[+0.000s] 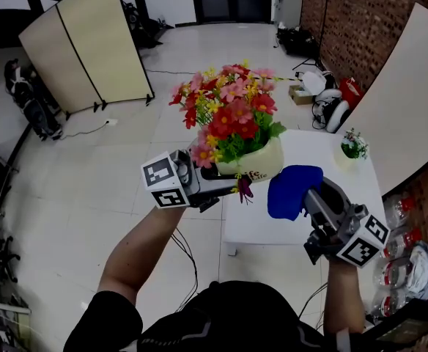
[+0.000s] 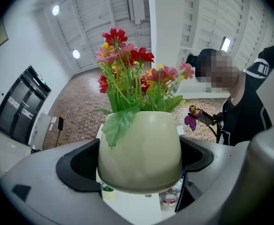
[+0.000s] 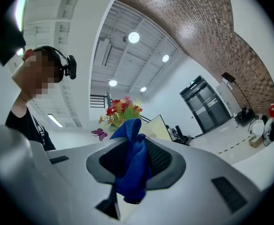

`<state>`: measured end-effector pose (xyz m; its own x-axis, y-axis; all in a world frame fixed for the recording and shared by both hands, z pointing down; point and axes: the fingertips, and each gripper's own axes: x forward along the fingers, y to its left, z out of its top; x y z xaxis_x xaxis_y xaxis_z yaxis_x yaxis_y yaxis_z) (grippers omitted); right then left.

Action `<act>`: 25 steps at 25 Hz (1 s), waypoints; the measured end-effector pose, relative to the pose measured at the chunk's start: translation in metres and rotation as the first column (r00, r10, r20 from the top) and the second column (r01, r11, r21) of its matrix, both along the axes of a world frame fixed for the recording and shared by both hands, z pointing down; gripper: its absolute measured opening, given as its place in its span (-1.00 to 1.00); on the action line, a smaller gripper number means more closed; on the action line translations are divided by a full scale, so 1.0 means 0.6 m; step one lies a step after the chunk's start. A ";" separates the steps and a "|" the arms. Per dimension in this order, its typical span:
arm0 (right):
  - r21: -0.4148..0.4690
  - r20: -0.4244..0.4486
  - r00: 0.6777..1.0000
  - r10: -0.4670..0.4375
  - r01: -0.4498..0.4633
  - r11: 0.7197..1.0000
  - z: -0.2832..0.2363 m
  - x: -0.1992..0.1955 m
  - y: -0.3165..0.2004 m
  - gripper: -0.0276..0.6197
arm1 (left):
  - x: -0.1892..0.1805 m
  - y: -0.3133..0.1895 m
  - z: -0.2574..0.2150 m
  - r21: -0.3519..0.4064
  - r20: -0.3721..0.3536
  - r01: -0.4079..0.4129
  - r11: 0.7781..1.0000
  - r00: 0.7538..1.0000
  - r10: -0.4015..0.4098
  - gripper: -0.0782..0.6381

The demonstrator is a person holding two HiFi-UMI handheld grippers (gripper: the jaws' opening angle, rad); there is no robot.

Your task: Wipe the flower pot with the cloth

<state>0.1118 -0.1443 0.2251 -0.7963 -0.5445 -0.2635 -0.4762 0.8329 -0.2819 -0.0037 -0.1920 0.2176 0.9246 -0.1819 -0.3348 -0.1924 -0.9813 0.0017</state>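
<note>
Flower pot (image 1: 262, 163), cream coloured and full of red, pink and yellow flowers (image 1: 229, 108), is not standing on the white table (image 1: 324, 156). It is held in the air over the table's near-left part, in front of the person. The left gripper (image 1: 212, 176) has its two jaws closed around the round body of the pot. In the left gripper view each dark jaw presses one side of the pot (image 2: 141, 149), and the pot stands upright between them with the flowers rising above.

The right gripper (image 1: 305, 195) has its jaws closed on a blue cloth (image 1: 291, 189). In the right gripper view the cloth (image 3: 132, 161) is pinched in the middle, with one bunch standing above the jaws and one hanging under them.

The important relation is this: the cloth is on the pot's right side, just beside its lower wall (I cannot tell if they already touch). The right gripper points up and to the left, toward the pot, and in its own view the flowers show directly behind the cloth's top. I judge that the wiping needs only a short move of the right gripper leftward to the pot's wall, while the left gripper keeps the pot firm. A purple butterfly ornament (image 1: 243, 189) hangs at the pot's lower edge, near the cloth's path, and could catch.
</note>
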 end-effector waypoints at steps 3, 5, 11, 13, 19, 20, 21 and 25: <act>0.001 -0.024 0.999 0.030 -0.030 1.000 0.005 -0.007 0.003 -0.62 | -0.017 0.012 0.013 0.005 0.010 0.006 1.000 1.000 -0.006 0.67; -0.010 -0.029 0.999 0.039 -0.040 0.999 0.012 -0.007 0.001 -0.62 | -0.021 0.014 0.027 0.002 0.021 0.009 1.000 1.000 -0.009 0.67; -0.053 -0.063 0.996 0.061 -0.064 0.997 0.044 -0.009 -0.009 -0.62 | -0.029 0.016 0.094 0.005 0.077 0.013 1.000 0.997 -0.013 0.67; -0.074 -0.076 0.995 0.066 -0.072 0.995 0.061 -0.016 -0.005 -0.62 | -0.040 0.025 0.126 -0.014 0.078 0.007 1.000 0.997 -0.005 0.67; -0.125 -0.114 0.990 0.082 -0.096 0.988 0.138 -0.014 -0.011 -0.62 | -0.055 0.024 0.254 -0.076 0.066 0.006 0.997 0.998 -0.001 0.67; -0.129 -0.122 0.989 0.079 -0.095 0.987 0.151 -0.015 -0.014 -0.62 | -0.055 0.019 0.275 -0.074 0.079 0.014 0.997 0.997 -0.008 0.67; -0.132 -0.132 0.988 0.076 -0.093 0.987 0.163 -0.017 -0.019 -0.62 | -0.057 0.014 0.295 -0.067 0.096 0.022 0.997 0.995 -0.016 0.67; -0.158 -0.160 0.985 0.071 -0.096 0.983 0.220 -0.014 -0.040 -0.62 | -0.055 0.002 0.387 -0.076 0.166 0.041 0.996 0.986 -0.027 0.67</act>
<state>0.1036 -0.1683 0.3569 -0.7701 -0.6364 -0.0434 -0.5901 0.7367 -0.3303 -0.0365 -0.1906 0.4496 0.9587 -0.2339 -0.1616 -0.2297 -0.9722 0.0445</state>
